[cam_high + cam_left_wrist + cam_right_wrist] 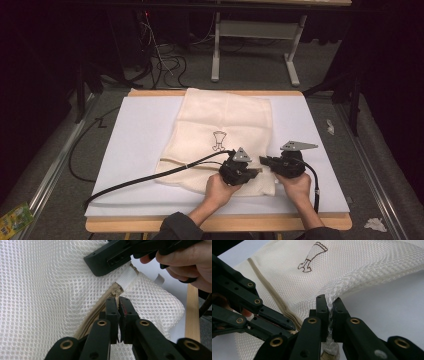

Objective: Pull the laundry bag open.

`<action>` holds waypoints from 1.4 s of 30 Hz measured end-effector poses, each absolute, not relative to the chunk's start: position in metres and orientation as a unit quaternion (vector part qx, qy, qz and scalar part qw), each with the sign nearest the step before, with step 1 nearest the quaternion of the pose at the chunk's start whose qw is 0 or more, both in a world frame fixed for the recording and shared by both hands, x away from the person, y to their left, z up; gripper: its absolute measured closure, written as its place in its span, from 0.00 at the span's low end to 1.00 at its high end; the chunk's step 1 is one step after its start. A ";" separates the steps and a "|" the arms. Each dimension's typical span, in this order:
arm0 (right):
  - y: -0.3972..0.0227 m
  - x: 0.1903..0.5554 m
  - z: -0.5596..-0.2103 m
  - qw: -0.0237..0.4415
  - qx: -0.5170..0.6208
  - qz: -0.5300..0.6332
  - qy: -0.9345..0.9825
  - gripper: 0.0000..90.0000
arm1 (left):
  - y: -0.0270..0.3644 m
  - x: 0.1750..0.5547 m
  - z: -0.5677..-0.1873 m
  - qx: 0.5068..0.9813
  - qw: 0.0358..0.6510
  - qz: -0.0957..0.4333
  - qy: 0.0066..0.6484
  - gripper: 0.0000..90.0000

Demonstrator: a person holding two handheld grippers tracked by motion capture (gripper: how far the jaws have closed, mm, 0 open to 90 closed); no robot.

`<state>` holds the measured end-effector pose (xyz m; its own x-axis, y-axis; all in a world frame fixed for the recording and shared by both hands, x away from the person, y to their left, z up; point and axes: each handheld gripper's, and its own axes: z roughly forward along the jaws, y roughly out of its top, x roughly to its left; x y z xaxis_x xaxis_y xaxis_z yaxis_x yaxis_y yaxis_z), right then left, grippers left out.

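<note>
White sheeting covers the bench (130, 150); a cream mesh bag (225, 125) lies flat, left gripper (117, 305) clamping its beige zipper (96, 315), right gripper (330, 305) pinching its edge.

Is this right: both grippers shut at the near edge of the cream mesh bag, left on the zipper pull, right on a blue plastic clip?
Not quite. The right gripper is shut on a fold of the cream mesh bag itself, as the right gripper view shows; no blue clip there. The rest holds: the left gripper is closed at the beige zipper's pull, at the bag's near edge.
</note>
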<state>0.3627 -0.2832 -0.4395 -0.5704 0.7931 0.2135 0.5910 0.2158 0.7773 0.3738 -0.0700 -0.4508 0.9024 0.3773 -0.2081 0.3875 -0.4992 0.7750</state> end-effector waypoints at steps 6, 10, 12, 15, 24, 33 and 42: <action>-0.284 0.363 -0.440 0.116 0.448 0.434 0.773 0.97 | -0.070 0.372 -0.450 0.868 0.447 0.006 0.218 0.97; -0.284 0.362 -0.440 0.116 0.449 0.432 0.773 0.97 | -0.069 0.372 -0.449 0.870 0.443 0.009 0.216 0.97; -0.284 0.362 -0.440 0.116 0.448 0.434 0.773 0.97 | -0.068 0.373 -0.448 0.870 0.443 0.009 0.216 0.97; -0.284 0.362 -0.440 0.116 0.447 0.433 0.774 0.97 | -0.067 0.373 -0.448 0.869 0.445 0.010 0.216 0.97; -0.285 0.361 -0.441 0.116 0.448 0.432 0.774 0.97 | -0.065 0.373 -0.448 0.870 0.443 0.012 0.218 0.97; -0.287 0.361 -0.441 0.117 0.448 0.433 0.773 0.97 | -0.059 0.374 -0.447 0.870 0.440 0.017 0.221 0.97; -0.287 0.362 -0.441 0.117 0.448 0.434 0.773 0.97 | -0.058 0.374 -0.447 0.871 0.440 0.017 0.219 0.97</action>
<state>0.3616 -0.2873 -0.4407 -0.5714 0.7939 0.2078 0.5906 0.2220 0.7758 0.3735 -0.0584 -0.4470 0.9037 0.3962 -0.1624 0.3655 -0.5162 0.7746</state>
